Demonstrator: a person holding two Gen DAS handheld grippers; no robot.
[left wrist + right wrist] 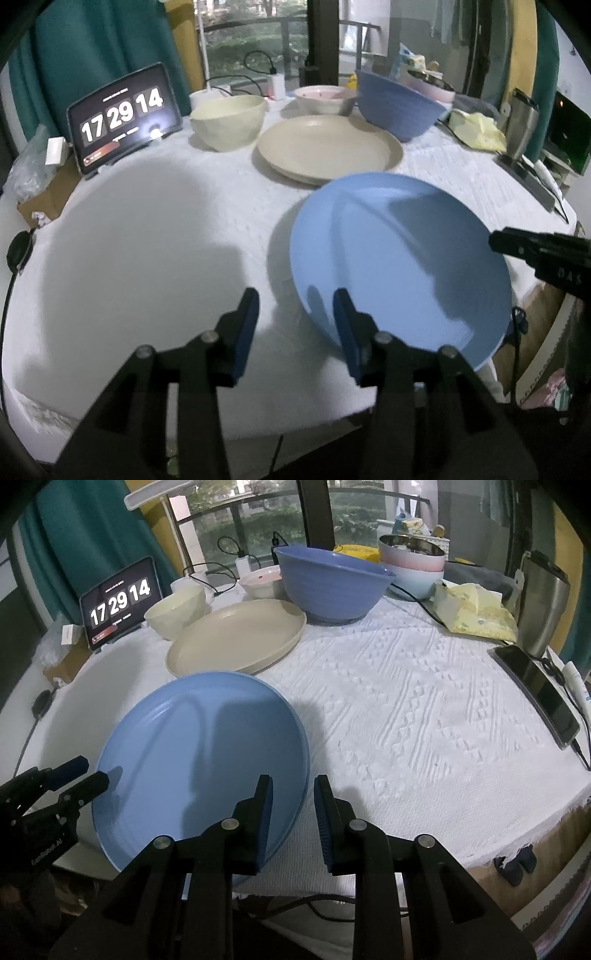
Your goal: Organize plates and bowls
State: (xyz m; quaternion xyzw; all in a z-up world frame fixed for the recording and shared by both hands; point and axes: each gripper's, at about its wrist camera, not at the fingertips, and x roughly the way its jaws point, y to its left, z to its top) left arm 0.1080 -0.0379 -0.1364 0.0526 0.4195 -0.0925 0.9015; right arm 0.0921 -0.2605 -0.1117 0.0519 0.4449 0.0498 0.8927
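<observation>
This is looking like a lived-in home, with a desk (pixel 424 701) wearing a white textured cloth beside a balcony window (pixel 266 520) and teal curtains (pixel 96 48). Household clutter is crowding its far edge: a tablet (pixel 123 114) showing a clock, chargers, a steel tumbler (pixel 543 605) and a phone (pixel 535 690).

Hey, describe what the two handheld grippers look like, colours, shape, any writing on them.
Both grippers are matte black plastic with angular, open-framed linkage arms joined by round silver pins. Each finger ends in a flat dark blue pad; the right gripper's pads look ribbed. The left gripper has the same build, and its body carries small pale lettering in the right wrist view, too blurred to read surely. No sleeves or hands show.
</observation>
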